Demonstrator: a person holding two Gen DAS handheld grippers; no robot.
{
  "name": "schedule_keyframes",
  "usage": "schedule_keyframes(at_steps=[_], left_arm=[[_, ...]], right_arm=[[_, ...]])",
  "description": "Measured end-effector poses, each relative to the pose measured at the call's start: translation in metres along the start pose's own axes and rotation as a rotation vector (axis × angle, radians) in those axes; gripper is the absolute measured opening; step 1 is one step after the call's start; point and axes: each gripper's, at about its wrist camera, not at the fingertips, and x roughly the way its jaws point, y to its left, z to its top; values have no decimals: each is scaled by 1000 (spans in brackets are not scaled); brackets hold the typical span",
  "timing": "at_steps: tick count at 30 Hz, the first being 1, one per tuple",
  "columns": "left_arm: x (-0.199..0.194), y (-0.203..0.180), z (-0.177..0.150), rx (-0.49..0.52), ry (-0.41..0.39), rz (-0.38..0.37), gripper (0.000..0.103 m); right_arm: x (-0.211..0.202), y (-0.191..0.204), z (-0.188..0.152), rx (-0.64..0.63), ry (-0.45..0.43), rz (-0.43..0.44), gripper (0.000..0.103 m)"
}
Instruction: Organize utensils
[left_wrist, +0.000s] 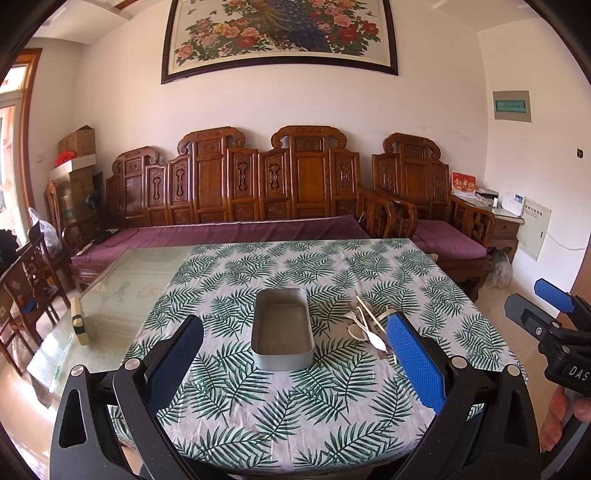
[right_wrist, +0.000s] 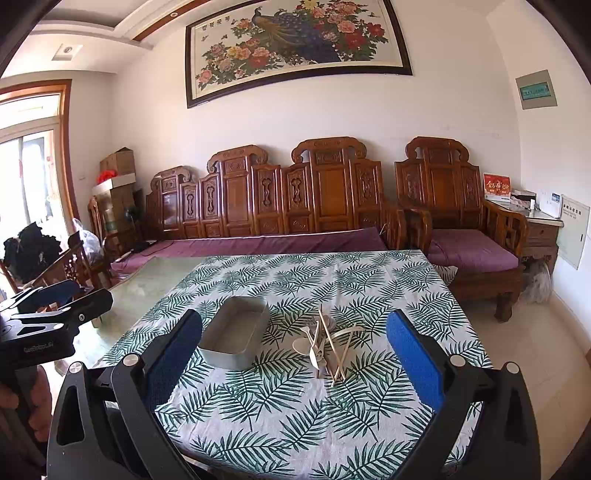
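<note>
Fingers of both grippers are standing spread wide and holding nothing, each pair hovering over the near edge of the bench. From the left wrist view, the left gripper (left_wrist: 293, 365) is framing the tin (left_wrist: 282, 328), which is sitting empty on the cloth (left_wrist: 258, 406) toward the middle of the bench (left_wrist: 122, 288), its long side running from near edge to far edge. Just beside the tin, on the side toward the right edge, the utensils (left_wrist: 369, 325) are lying in a loose heap; this view's blue finger (left_wrist: 415, 363) is covering part of that heap, so it is showing only a few spoons and pale sticks. The right wrist view is giving the heap in full: utensils (right_wrist: 327, 347) crossing one another, spoons (right_wrist: 308, 347) under thin chopsticks (right_wrist: 340, 350), apart from the tin (right_wrist: 236, 338) and not touching it. Here the right gripper (right_wrist: 293, 363) is framing the heap rather than the tin. Only the left view is showing a small block (left_wrist: 80, 320) resting on the bare glass near the left edge, where the cloth is not reaching. Each view is also catching the other gripper at its margin: the right one (left_wrist: 546, 314) with a hand (left_wrist: 561, 417) below it, and the left one (right_wrist: 55, 306) over the bench's left edge.
</note>
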Motion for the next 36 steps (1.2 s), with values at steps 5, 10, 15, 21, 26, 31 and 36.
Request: schedule_keyframes(at_steps=[5,10,15,21,26,31,36], left_arm=[[-2,2,1,-2,-3,-5,97],[-2,2,1,-2,-1,-6,97],[-2,1,0,-3,2,-10,97],[2,3,-3,-3,9,-14,97],[15,3,-8,1,48,-20,97],[37,3,-20,19,111,-26,97],[62,4,-31,24,188,-55,97]], right_arm=[[0,0,0,0,0,1,100],[-2,-1,1,0,0,1,100],[0,-3,-1,2,0,1,100],[0,-1,0,3,2,3,100],[-2,3,3,6,12,4,100],[9,-3,-5,16,30,0,100],[26,-11,-15,14,56,1,100]])
